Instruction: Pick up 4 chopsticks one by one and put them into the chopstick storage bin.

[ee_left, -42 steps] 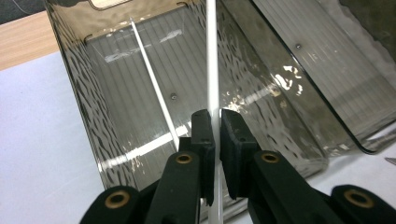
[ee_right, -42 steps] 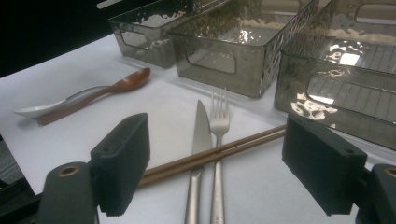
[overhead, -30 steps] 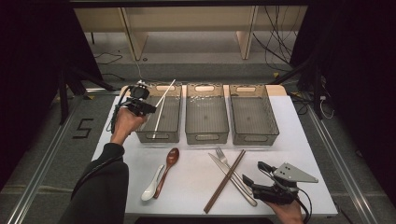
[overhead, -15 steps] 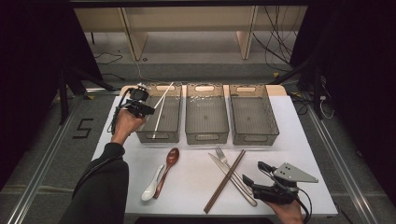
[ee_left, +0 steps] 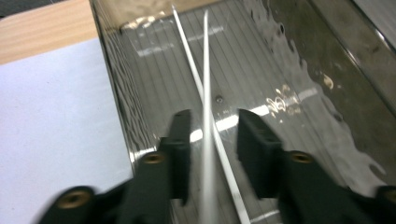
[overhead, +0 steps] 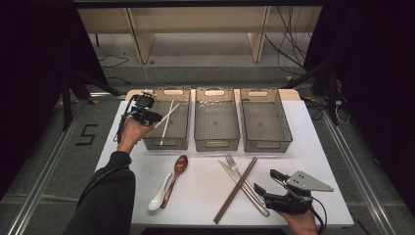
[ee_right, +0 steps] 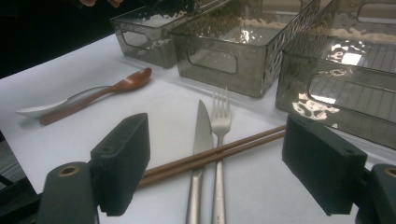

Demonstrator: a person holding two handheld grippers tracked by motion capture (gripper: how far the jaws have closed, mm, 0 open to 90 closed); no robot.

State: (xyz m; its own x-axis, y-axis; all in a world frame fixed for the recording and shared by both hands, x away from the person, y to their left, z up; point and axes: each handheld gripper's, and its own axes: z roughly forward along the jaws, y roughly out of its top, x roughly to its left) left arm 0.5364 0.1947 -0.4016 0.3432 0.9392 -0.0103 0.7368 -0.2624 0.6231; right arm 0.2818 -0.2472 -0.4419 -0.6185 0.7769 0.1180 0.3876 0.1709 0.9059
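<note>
Since the earlier frames, our left claw [overhead: 155,116] has just been opening its jaws over the left bin [overhead: 182,142], and the white chopsticks [overhead: 165,120] that stood higher across the bin's near-left wall now lie lower inside it. In the left gripper view the two white sticks [ee_left: 205,93] run between the parted pads without either pad pressing on them, so we judge them released; the gap is moderate, not wide. They rest crossed on the ribbed floor of that bin, one end leaning toward the near-left corner by our hand, which fits a drop from the rim.

Our right claw [overhead: 266,193] rests at the desk's [overhead: 318,147] near-right corner with its jaws spread wide and nothing between them. It faces the brown chopsticks [ee_right: 219,156] lying across the knife [ee_right: 201,135] and fork [ee_right: 220,122], likely waiting to take one of these.

The middle bin [overhead: 217,142] and right bin [overhead: 266,143] stand empty, seemingly one bin per kind of utensil. The wooden spoon [overhead: 177,171] and white spoon [overhead: 160,196] lie together near the desk's front, still unsorted.
</note>
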